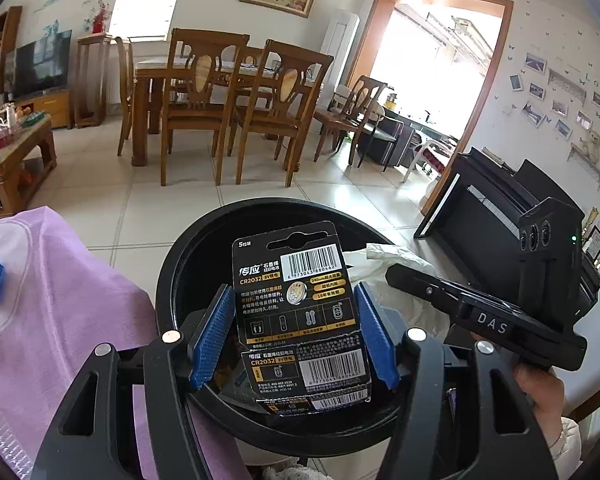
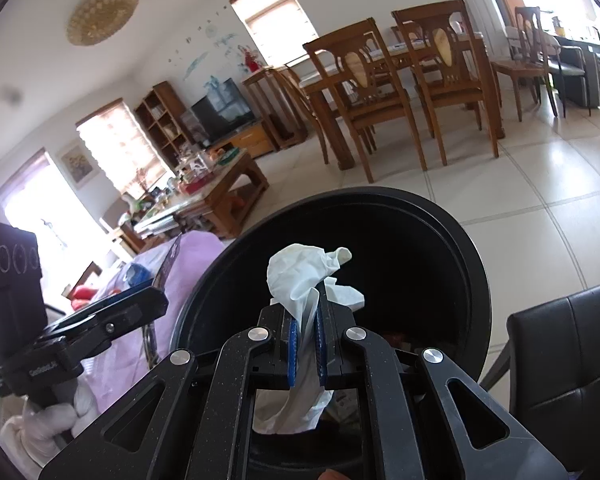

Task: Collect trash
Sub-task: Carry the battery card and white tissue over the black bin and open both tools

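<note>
Both my grippers are over the black bin, which sits on the pale tiled floor beside a purple cloth.

My left gripper clamps a black battery card by its two side edges, blue pads pressing on both sides. Card stands upright, back side to the camera, barcodes showing, lower end down inside the bin's mouth.

My right gripper is pinched tight on a crumpled white tissue. The tissue bunches up above the fingertips and hangs down below them, all of it over the bin's dark opening. In the left view the same tissue shows at the bin's right rim, with the right gripper's body coming in from the right and a hand under it.

Something reddish lies at the bin's bottom in the right view, too dark to tell what.

Behind: wooden dining table and chairs, low coffee table with clutter on the left, black leather seat close to the bin on the right.
</note>
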Demonstrator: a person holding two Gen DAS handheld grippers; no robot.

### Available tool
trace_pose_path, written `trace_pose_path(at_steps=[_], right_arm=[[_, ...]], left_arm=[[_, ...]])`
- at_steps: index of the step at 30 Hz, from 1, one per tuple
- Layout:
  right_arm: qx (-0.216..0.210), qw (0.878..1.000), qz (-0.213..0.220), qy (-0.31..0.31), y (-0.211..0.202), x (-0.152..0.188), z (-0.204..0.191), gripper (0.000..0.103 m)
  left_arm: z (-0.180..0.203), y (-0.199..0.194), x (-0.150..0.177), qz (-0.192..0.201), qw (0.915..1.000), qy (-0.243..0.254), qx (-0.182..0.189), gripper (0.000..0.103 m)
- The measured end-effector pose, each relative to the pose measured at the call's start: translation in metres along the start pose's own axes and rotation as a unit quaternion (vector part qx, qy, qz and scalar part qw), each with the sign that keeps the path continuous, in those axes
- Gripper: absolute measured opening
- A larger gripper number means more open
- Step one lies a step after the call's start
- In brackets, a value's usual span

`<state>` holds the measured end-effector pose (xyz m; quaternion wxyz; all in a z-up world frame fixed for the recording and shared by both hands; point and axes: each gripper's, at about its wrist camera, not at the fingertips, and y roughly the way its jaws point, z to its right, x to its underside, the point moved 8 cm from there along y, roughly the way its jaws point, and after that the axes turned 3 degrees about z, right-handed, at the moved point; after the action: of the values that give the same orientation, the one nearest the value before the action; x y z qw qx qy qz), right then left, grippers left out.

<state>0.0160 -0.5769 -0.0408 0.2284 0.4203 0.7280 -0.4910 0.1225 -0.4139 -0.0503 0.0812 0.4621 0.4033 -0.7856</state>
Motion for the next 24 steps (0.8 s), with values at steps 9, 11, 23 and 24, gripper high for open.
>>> trace_pose_path(at_steps=[9,11,23,24], right_arm=[[0.009,1.0,-0.013,-0.005,0.015,0.0,-0.005,0.008],[0.012,1.0,-0.015,-0.008,0.017,0.001,-0.006,0.008],[0.023,0.999,-0.009,-0.028,0.02,0.0,-0.028,0.057],[0.024,0.999,-0.01,-0.031,0.02,0.001,-0.03,0.06]], left_arm=[[0.001,0.005,0.004,-0.006,1.0,0.005,-0.006,0.061],[0.001,0.005,0.004,-0.01,0.9999,0.006,-0.012,0.062],[-0.006,-0.033,0.003,0.016,0.9992,0.001,-0.037,0.084],[-0.009,-0.038,0.004,0.021,0.9989,-0.001,-0.042,0.088]])
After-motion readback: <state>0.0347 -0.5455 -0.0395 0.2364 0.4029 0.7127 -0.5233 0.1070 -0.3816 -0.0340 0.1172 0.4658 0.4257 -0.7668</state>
